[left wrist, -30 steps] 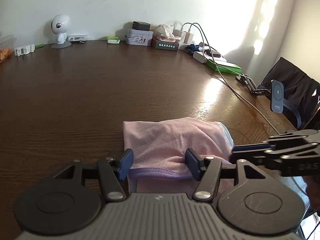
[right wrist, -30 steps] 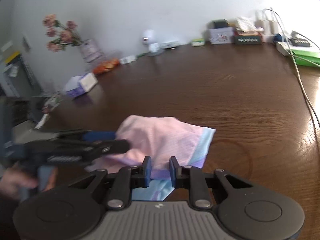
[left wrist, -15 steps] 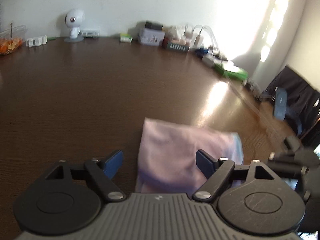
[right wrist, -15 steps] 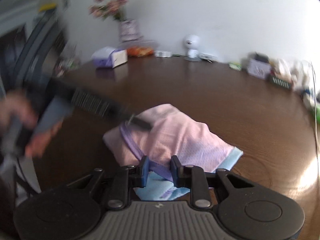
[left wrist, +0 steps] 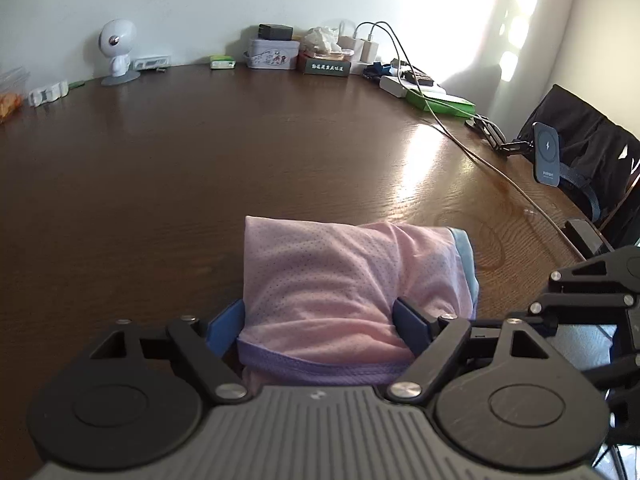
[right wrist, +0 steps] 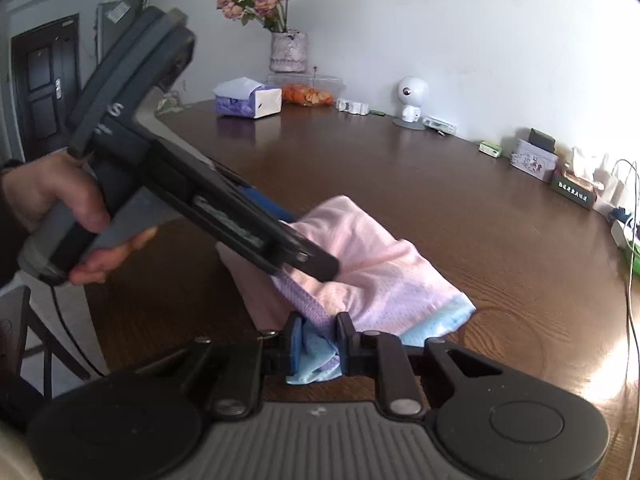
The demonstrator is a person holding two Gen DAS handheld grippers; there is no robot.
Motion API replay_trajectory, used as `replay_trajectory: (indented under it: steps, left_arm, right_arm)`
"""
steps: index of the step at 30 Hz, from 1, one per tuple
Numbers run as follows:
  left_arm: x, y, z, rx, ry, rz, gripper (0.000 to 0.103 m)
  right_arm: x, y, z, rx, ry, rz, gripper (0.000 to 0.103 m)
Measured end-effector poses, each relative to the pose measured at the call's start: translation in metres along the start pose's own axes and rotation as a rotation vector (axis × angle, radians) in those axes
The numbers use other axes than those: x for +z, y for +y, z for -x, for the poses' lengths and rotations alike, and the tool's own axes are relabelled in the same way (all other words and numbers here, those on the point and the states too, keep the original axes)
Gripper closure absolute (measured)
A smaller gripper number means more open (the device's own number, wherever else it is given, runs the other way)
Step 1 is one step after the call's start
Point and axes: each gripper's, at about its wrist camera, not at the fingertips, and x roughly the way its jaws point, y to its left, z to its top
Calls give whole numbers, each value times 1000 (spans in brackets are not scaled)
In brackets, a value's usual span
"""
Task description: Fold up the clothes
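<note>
While the folded pink garment (left wrist: 340, 280) lies on the brown desk (left wrist: 200, 180) near its front edge, the left gripper (left wrist: 320, 320) has just been opening and now stands spread, one pad at each side of the cloth without squeezing it. The right gripper (right wrist: 318, 342) has been closing and pinches the light blue and purple hem at the garment's near corner.

Pink garment (left wrist: 344, 280) between spread fingers (left wrist: 224, 326) of left gripper (left wrist: 320, 320), on table (left wrist: 200, 168).
</note>
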Motion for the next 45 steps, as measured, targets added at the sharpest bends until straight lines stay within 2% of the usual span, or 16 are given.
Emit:
replay_trajectory:
  steps: [6, 8, 10, 11, 14, 16, 17, 20, 24, 26, 32, 36, 40, 42, 44, 45]
  left_arm:
    - [-13, -2, 13, -8, -1, -22, 15]
    - [-15, 2, 16, -23, -1, -14, 15]
    - [-16, 6, 21, -30, 4, -6, 15]
    - [-16, 9, 23, -33, 6, -3, 15]
    - [-21, 13, 34, -39, 3, -2, 15]
    - [-27, 10, 38, -46, 15, -23, 15]
    - [-30, 8, 39, -49, 23, -36, 16]
    - [-39, -3, 40, -42, 10, -86, 34]
    - [-32, -18, 25, -55, -18, -110, 45]
    - [-23, -25, 12, -92, -24, -103, 49]
    - [-5, -44, -3, -104, 25, -148, 46]
    - [-19, -27, 15, -80, 5, -128, 37]
    - [-24, -31, 26, -112, -24, -155, 28]
    - [-25, -39, 19, -90, -14, -194, 32]
    - [-26, -43, 12, -48, -6, -217, 53]
    - [-27, -42, 13, -49, -15, -221, 58]
  right_arm:
    - [-6, 1, 13, -7, 10, 66, 93]
    - [-6, -2, 24, 33, -41, 64, 86]
    - [-3, -9, 28, 55, -70, 56, 40]
    - [-2, -14, 26, 61, -76, 53, 33]
    - [-2, -25, 15, 109, -52, 21, 38]
    - [-4, -23, 5, 137, -11, 27, 63]
    - [-5, -20, 0, 145, 6, 39, 65]
    - [-10, -12, 3, 129, -10, 26, 72]
    - [-25, -8, 17, 76, -7, 3, 86]
    - [-31, -11, 25, 26, -1, -2, 87]
    - [-39, -26, 37, -109, 23, -19, 85]
    - [-50, -25, 51, -117, 18, -42, 74]
    - [-52, -33, 53, -101, -16, -80, 55]
    - [-50, -37, 48, -93, -9, -96, 55]
    - [-47, -38, 41, -86, 5, -105, 57]
    - [-47, -38, 39, -79, 12, -103, 59]
